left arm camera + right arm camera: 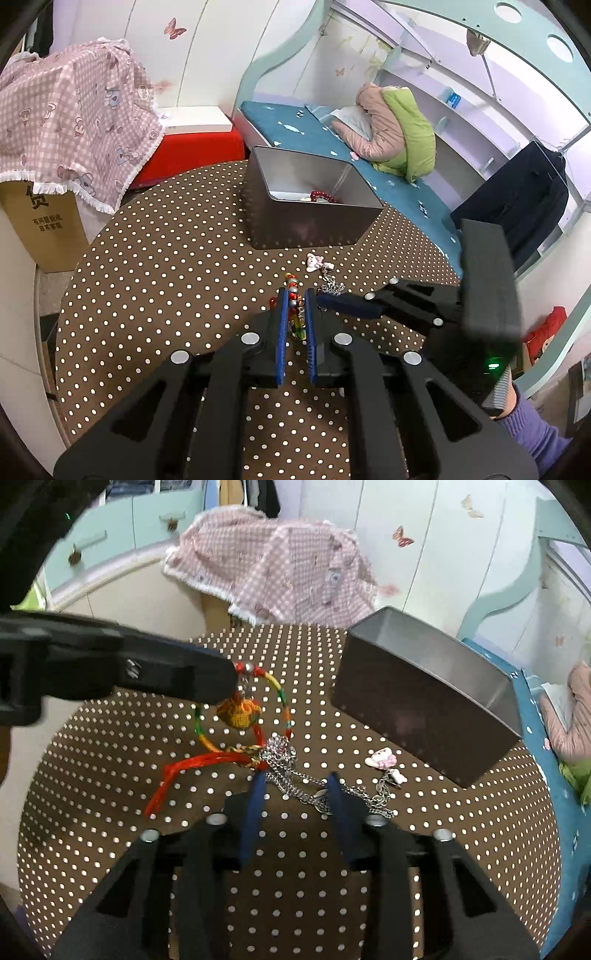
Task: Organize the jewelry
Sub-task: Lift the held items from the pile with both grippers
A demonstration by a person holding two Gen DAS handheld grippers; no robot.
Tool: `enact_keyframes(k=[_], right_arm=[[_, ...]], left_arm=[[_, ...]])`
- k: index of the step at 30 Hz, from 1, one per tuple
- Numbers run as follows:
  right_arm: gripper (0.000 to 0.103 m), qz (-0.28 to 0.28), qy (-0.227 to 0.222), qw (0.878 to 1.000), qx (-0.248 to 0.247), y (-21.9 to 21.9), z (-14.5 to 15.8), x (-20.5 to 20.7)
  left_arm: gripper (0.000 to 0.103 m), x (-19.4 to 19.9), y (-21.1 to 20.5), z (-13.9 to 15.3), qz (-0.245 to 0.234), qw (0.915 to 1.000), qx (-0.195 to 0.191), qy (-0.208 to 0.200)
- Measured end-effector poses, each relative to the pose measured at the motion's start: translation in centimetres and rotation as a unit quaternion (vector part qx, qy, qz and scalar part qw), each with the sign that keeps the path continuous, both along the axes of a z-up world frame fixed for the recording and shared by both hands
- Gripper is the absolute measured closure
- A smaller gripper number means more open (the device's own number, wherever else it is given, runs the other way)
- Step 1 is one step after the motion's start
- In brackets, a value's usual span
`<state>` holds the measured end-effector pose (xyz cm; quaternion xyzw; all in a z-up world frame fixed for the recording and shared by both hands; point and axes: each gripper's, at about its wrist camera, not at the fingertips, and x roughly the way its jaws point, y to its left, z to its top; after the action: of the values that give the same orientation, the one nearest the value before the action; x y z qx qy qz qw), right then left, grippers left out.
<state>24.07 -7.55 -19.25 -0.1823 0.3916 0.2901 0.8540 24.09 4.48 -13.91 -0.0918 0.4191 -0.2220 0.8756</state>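
Left tongs (232, 681) clenched on upright braided bracelet (243, 716), right tongs (295, 786) released astride crosswise chain (306, 779)

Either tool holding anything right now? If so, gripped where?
Left tool is shut on the cord bracelet at its beaded top. Right tool straddles the chain, pads not pressing: holds nothing.

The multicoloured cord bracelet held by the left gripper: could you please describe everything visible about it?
The cord bracelet is a loop wrapped in red, yellow and green thread, with red and silver beads at the top and an orange knitted charm hanging inside. The left gripper is shut on the beaded section. Its knot and red tail ends trail on the dotted tablecloth, touching the silver chain.
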Motion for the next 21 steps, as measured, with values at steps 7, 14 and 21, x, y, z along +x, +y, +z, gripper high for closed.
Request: enact_keyframes(k=[7, 14, 21], right_arm=[[0.088, 0.016, 0.009, 1.0, -0.001, 0.3, -0.3, 0.9], [0.101, 0.001, -0.012, 1.0, 0.023, -0.5, 0.5, 0.4], [0.101, -0.027, -0.047, 0.995, 0.079, -3.1, 5.1, -0.9]], left_arm=[[0.094, 0.2, 0.2, 0.1, -0.003, 1.0, -0.001, 0.002], [0.094, 0.2, 0.7, 0.3, 0.005, 1.0, -0.006, 0.001], [0.094, 0.4, 1.4, -0.4, 0.018, 0.9997, -0.007, 0.011]])
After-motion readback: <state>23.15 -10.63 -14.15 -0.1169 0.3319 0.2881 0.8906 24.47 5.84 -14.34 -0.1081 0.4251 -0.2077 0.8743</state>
